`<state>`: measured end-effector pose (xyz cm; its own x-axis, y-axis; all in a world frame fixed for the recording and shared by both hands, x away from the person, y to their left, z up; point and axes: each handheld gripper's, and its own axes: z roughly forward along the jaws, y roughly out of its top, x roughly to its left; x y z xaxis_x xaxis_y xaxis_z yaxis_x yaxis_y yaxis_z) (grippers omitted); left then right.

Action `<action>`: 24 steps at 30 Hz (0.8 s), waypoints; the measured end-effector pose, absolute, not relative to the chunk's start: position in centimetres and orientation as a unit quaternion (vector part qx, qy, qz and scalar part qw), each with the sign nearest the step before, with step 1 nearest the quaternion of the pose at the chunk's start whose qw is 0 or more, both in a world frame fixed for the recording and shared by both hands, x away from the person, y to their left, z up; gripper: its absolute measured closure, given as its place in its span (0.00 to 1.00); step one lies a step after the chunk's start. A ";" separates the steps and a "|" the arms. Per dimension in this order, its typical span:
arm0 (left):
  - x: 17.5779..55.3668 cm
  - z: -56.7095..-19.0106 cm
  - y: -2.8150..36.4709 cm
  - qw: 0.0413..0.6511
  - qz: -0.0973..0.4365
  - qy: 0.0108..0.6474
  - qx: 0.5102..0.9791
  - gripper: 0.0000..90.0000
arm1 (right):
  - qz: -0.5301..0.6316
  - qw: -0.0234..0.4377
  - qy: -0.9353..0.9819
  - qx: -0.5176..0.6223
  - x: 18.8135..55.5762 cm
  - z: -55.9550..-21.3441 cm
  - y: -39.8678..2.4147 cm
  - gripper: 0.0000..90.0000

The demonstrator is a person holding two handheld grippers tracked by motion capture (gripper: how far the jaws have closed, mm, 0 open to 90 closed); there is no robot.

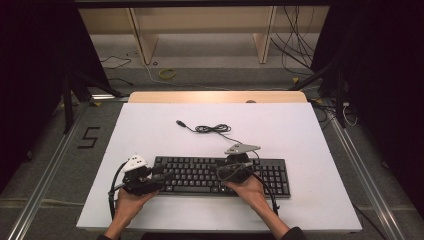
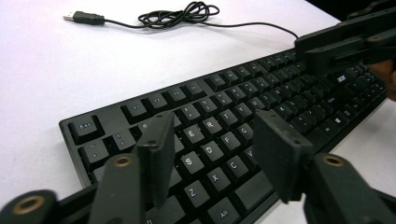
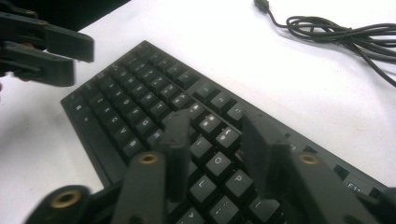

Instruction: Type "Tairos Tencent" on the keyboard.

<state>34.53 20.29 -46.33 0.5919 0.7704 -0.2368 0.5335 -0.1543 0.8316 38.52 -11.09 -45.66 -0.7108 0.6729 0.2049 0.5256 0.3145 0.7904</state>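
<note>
Here, both hover over keyboard (image 1: 222, 176): left gripper (image 2: 212, 151) and right gripper (image 3: 212, 154) part-open, gripping nothing. Best press single keys squarely, avoid neighbours, keep cable (image 1: 212, 128) clear.

You look down on a white table top (image 1: 150, 135) with a strip of pale wood (image 1: 215, 97) along its far edge. Beyond it you see a grey floor (image 1: 210, 75) and a light wooden frame (image 1: 145, 40) with slanted legs standing against the far side. Loose dark cables (image 1: 295, 45) trail over the floor at your right, and a small yellow ring (image 1: 167, 73) lies near the middle. Metal rails (image 1: 45, 180) run along both sides of the table. A black figure 5 (image 1: 89, 137) is marked on the floor at your left. The room's edges fall into darkness.
</note>
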 end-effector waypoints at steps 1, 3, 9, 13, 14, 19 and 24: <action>34.6 -46.4 20.3 0.482 0.122 0.436 0.750 0.58 | 0.453 0.083 0.807 0.369 38.4 -45.6 -11.1 0.65; 34.8 -46.5 20.2 0.474 0.123 0.438 0.754 0.63 | 0.455 0.084 0.808 0.366 38.2 -45.5 -11.2 0.59; 35.2 -46.7 19.7 0.459 0.121 0.432 0.767 0.78 | 0.464 0.084 0.805 0.361 37.7 -45.1 -11.5 0.49; 35.4 -46.8 19.4 0.450 0.122 0.432 0.772 0.89 | 0.467 0.084 0.805 0.356 37.2 -45.1 -11.8 0.44; 35.5 -46.9 19.3 0.448 0.122 0.431 0.774 0.91 | 0.467 0.084 0.805 0.355 37.1 -45.0 -11.8 0.43; 35.9 -47.0 18.9 0.434 0.121 0.433 0.780 0.97 | 0.469 0.084 0.804 0.355 36.8 -45.0 -12.0 0.41; 36.1 -47.3 18.6 0.420 0.118 0.436 0.787 0.99 | 0.476 0.085 0.802 0.351 36.5 -44.9 -12.2 0.39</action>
<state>36.12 18.58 -47.27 0.5915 0.7858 -0.1809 0.5872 -0.2660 0.7645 36.49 -12.25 -44.88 -0.7385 0.6446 0.1980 0.4823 0.2997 0.8231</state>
